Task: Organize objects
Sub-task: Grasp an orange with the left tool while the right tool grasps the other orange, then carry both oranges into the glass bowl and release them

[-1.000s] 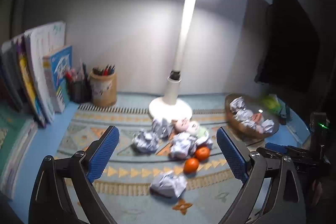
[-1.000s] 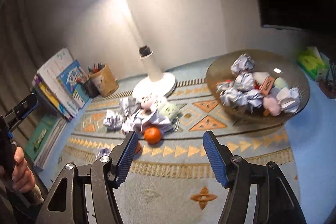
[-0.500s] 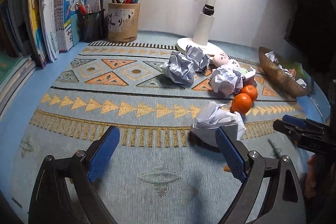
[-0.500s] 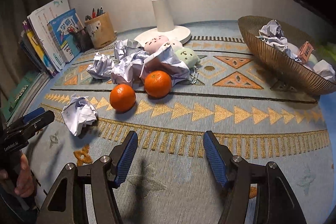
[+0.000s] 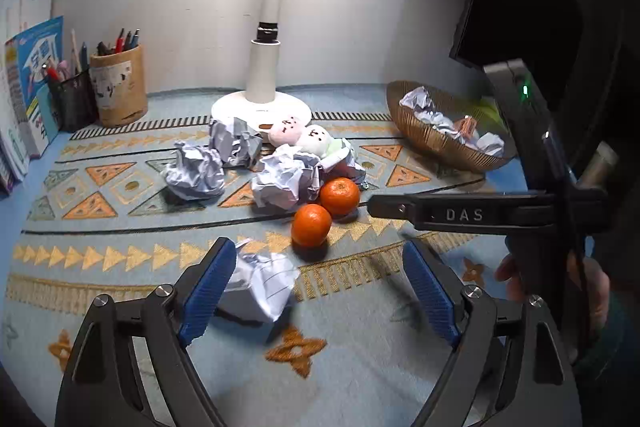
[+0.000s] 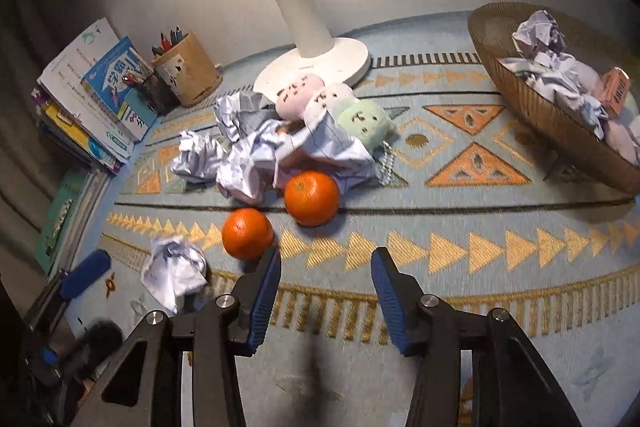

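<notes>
Left gripper is spread wide, low over the rug, w/ a crumpled paper ball just inside my left finger, prob touching it. Right gripper is apart too but narrower, nothing in it; the near orange sits just past its left finger. 2nd orange is up against the paper pile and plushies. Wicker basket off to the right already has paper balls in it.

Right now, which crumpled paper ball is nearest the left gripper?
The lone paper ball between the left gripper's open fingers, against its left finger. The other balls are clustered farther back, beyond the two oranges.
</notes>
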A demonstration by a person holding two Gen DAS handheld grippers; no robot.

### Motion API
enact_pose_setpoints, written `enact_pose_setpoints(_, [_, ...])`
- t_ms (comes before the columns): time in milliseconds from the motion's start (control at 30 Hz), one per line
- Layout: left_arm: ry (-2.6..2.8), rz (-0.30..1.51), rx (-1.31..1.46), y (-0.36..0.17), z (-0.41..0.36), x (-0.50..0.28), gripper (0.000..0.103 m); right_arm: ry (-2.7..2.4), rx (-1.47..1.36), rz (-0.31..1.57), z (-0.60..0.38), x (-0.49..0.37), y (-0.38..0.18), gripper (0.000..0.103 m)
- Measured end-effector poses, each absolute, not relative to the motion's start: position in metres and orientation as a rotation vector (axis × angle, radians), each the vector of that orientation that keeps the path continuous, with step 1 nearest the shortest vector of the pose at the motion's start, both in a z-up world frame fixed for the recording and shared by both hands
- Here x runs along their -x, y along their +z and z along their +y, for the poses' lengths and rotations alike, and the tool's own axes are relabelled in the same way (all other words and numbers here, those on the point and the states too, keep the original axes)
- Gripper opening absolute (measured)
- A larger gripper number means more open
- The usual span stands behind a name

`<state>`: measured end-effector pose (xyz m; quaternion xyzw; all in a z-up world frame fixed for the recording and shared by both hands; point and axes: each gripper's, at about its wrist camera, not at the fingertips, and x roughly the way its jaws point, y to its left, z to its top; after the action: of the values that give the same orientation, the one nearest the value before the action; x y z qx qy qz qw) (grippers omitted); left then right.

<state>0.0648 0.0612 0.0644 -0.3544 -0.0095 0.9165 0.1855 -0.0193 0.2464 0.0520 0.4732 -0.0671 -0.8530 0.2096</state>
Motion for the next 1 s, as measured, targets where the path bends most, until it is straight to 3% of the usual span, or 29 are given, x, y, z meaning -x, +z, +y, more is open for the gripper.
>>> enact_pose_setpoints(67, [2.601, 0.022, 1.071, 0.052, 0.075, -0.047, 0.068, -2.379, -1.304, -0.166, 0.239, 0.030, 0.056, 0.047])
enact_pose_setpoints(167, [2.557, -0.057, 1.179, 0.033, 0.077, -0.020, 0.050, -2.342, -1.319, -0.187, 0.234, 0.043, 0.051, 0.047])
enact_pose_setpoints(267, [2.593, 0.071, 1.184, 0.026, 0.086, -0.012, 0.050, -2.351, -1.346, -0.180, 0.229, 0.054, 0.042, 0.047])
enact_pose_setpoints(467, [2.598, 0.087, 1.184, 0.016, 0.089, -0.004, 0.050, -2.336, -1.344, -0.154, 0.220, 0.064, 0.031, 0.047])
enact_pose_setpoints(533, [2.597, 0.123, 1.173, 0.016, 0.093, -0.003, 0.041, -2.349, -1.338, -0.124, 0.215, 0.065, 0.030, 0.047])
enact_pose_setpoints(567, [2.590, 0.137, 1.160, 0.016, 0.095, -0.004, 0.029, -2.351, -1.334, -0.112, 0.214, 0.065, 0.029, 0.041])
enact_pose_setpoints(667, [2.578, 0.168, 1.138, 0.018, 0.098, -0.007, 0.029, -2.358, -1.315, -0.098, 0.213, 0.062, 0.029, 0.038])
enact_pose_setpoints(867, [2.511, 0.008, 0.990, 0.045, 0.089, -0.026, 0.029, -2.359, -1.245, -0.224, 0.243, 0.045, 0.046, 0.038])
enact_pose_setpoints(1000, [2.503, -0.004, 0.907, 0.068, 0.094, -0.040, 0.029, -2.407, -1.182, -0.301, 0.275, 0.027, 0.066, 0.038])
